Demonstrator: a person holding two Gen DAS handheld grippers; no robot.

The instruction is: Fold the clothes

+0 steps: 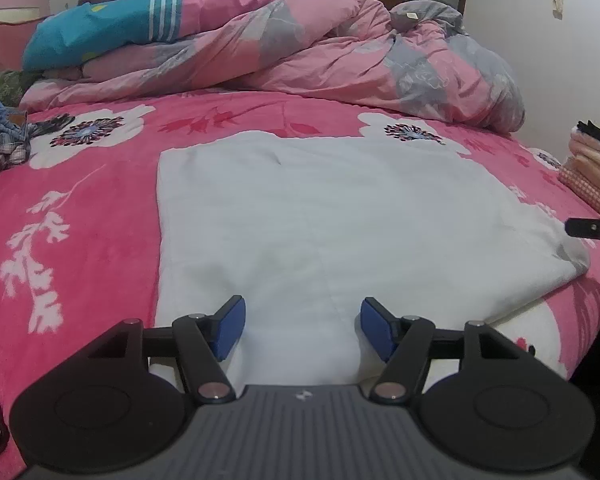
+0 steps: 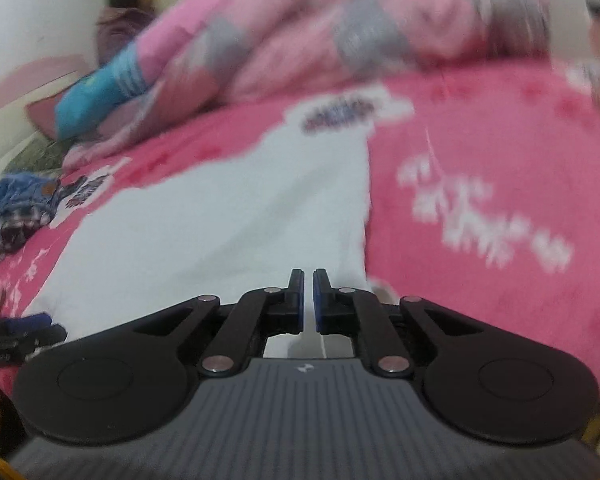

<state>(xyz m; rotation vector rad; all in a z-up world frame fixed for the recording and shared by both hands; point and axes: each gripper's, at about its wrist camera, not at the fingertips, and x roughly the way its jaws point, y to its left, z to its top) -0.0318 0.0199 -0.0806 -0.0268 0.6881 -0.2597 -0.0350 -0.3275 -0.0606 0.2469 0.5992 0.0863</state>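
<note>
Pink bedspread under white garment; left gripper spread, empty; right gripper seemingly pressed together, empty.

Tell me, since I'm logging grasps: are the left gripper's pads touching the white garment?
Apart. In the left wrist view the left gripper stands open, both blue pads clear of the white garment seen between them.

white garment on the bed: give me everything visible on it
The white garment lies flat on the pink floral bedspread, folded to a rough rectangle of soft, matte, plain cloth. A faint crease runs down its middle; its right corner is rumpled and slightly lifted. Its near edge lies under the left gripper, whose open jaws grip nothing. The blurred right view shows no firm contact.
</note>
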